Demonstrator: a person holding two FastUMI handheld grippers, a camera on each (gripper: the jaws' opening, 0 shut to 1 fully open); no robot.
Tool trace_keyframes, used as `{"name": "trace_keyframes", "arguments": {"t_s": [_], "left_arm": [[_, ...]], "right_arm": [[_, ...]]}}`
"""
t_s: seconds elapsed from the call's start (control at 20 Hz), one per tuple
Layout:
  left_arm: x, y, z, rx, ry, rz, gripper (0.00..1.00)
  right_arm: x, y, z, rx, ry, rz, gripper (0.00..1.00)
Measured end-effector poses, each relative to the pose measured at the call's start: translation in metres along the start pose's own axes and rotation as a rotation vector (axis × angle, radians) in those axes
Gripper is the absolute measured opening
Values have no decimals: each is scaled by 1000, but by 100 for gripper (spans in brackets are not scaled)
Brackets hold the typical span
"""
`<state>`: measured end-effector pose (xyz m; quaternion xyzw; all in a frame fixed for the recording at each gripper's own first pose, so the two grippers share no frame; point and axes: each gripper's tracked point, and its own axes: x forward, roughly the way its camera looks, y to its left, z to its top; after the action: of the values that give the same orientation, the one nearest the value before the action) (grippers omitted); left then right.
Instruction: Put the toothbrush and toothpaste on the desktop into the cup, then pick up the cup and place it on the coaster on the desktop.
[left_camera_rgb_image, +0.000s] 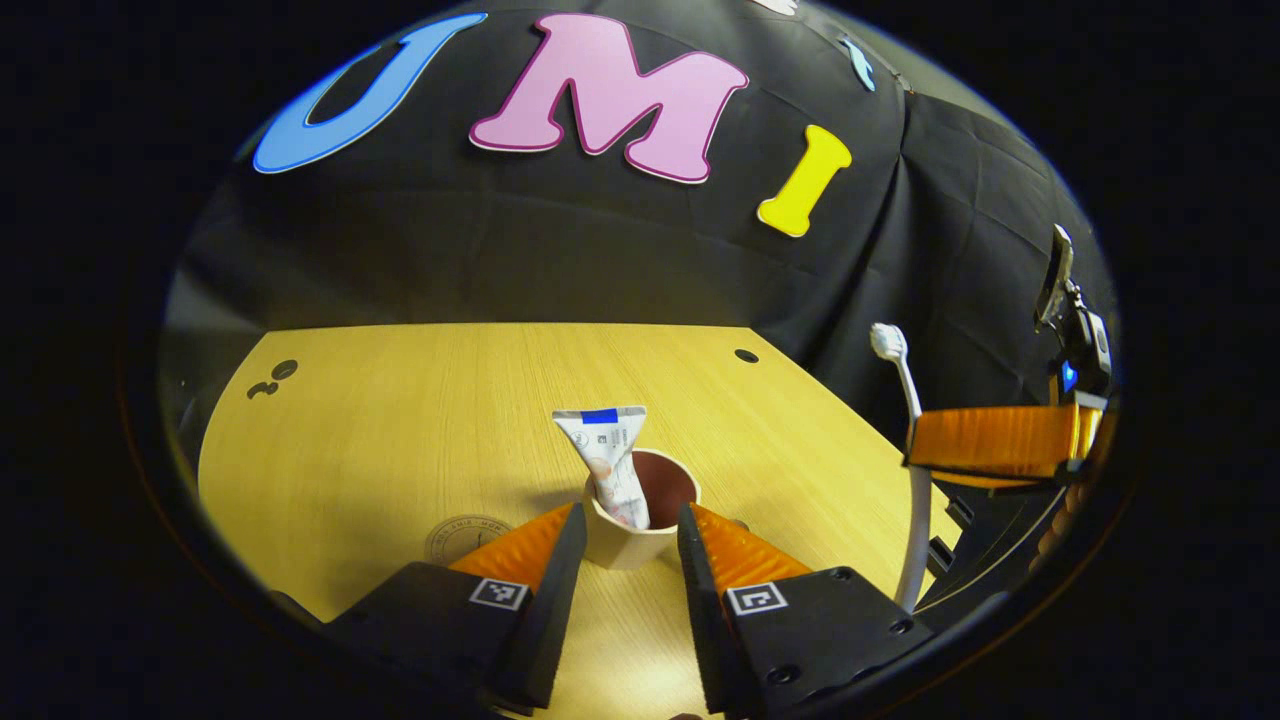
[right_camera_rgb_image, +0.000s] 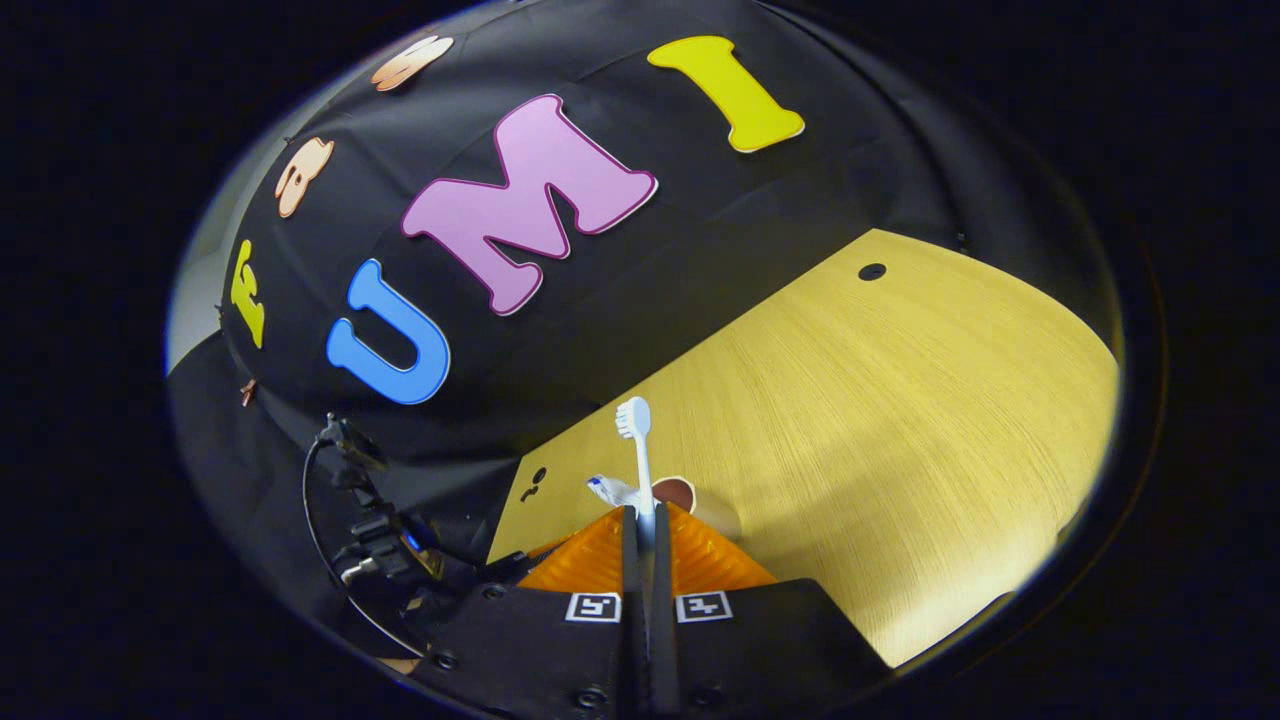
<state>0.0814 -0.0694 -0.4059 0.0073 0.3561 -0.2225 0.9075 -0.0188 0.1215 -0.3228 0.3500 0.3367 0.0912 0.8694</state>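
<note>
Your left gripper (left_camera_rgb_image: 632, 540): held low and level, pointing forward, jaws parted wide, one finger to each side of the cup (left_camera_rgb_image: 640, 520); whether the fingers touch its wall cannot be told.

Your right gripper (right_camera_rgb_image: 640, 545): tilted, jaws drawn together, both fingers pressing the handle of the toothbrush (right_camera_rgb_image: 638, 455), whose head stands clear above the fingertips. In the left gripper view, this same gripper (left_camera_rgb_image: 915, 450) hangs at the right, raised above the level of your left one.
</note>
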Motion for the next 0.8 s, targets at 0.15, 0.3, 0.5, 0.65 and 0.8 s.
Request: {"name": "trace_keyframes", "arguments": {"t_s": [0.15,0.3,0.5,0.65,0.8], "left_arm": [[-18,1,-2,-25,-8,6,58],[-41,7,-8,-54,-22,23,58],[-76,18,-19,-82,-30,52,59],[-99,26,-30,-96,-28,73,58],[-116,32,-46,-118,-18,97,59]], "right_arm": [[13,9,12,-4,-21,25,5],[33,16,23,5,-41,51,5],[66,22,35,-20,-61,81,5],[90,20,37,-65,-71,96,5],[116,14,37,-85,-79,105,5]]}}
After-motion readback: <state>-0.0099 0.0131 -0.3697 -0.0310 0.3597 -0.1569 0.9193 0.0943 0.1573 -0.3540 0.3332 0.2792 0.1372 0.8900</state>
